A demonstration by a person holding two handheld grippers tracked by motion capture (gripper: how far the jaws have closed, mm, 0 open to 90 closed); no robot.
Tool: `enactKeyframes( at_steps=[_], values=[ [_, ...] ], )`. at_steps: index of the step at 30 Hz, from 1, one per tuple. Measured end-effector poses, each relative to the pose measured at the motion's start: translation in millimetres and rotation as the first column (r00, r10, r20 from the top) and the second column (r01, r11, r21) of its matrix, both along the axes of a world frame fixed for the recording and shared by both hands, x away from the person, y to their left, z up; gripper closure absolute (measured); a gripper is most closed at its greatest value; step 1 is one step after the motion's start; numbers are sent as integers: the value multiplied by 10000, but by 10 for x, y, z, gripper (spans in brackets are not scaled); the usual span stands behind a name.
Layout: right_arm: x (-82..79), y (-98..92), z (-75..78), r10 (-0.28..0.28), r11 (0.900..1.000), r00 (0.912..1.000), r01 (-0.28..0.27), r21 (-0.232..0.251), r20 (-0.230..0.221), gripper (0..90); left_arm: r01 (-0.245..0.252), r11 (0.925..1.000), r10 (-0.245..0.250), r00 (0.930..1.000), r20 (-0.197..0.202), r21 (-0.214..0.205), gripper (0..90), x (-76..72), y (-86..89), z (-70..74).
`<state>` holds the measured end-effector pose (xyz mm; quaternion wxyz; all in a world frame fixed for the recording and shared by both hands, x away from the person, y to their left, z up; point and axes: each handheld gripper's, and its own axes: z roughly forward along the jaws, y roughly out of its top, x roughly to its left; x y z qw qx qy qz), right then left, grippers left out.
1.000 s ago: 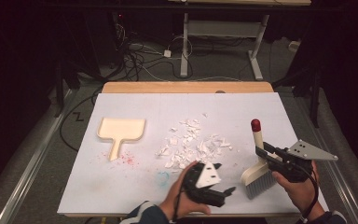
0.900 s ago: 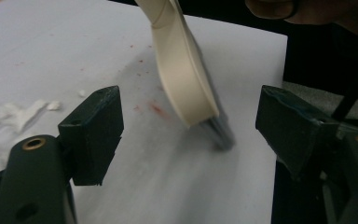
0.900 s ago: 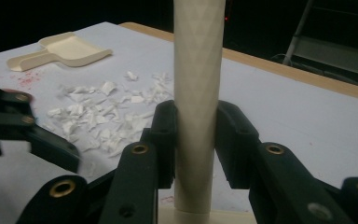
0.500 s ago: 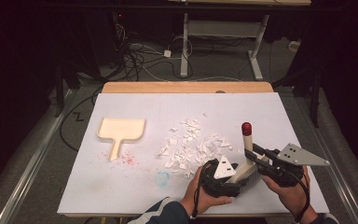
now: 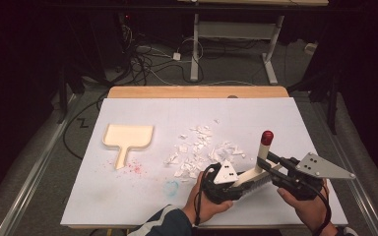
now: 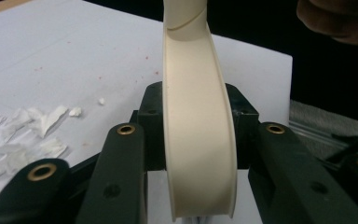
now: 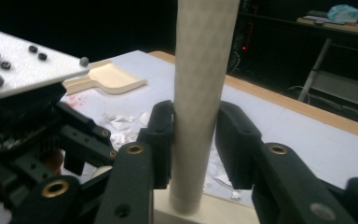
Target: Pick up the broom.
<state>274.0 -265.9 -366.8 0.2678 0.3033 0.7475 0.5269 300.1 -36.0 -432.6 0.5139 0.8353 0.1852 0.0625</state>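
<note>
I hold my left tool [image 5: 236, 186] low over the bench's [image 5: 128, 196] near edge, forearm coming in from below, wrist turned toward the right. Its jaws have just been closing and now clamp the brush's cream head [image 6: 198, 140] between them. My right tool [image 5: 270, 167] sits just beside it, hand under the body, pointing left. Its jaws have eased a little but the left pad still touches the brush handle [image 7: 200, 93], which rises tilted to its red tip [image 5: 267, 137]. The paper scraps [image 5: 199, 150] lie just beyond; the dustpan [image 5: 127, 137] rests well apart to the left.
</note>
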Motion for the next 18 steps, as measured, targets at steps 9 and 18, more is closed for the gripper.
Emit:
enactKeyframes(
  at_steps=[9,18],
  values=[
    [83,-5,-53,1120,9895,9936,-1131,-898,-177,454,645,9945,-661,9977,166,827,651,62,417,17],
    [170,85,-204,2385,9484,9608,-2618,-1791,-1415,348,1587,9774,-1684,9839,606,1394,650,12,791,126]
  ],
)
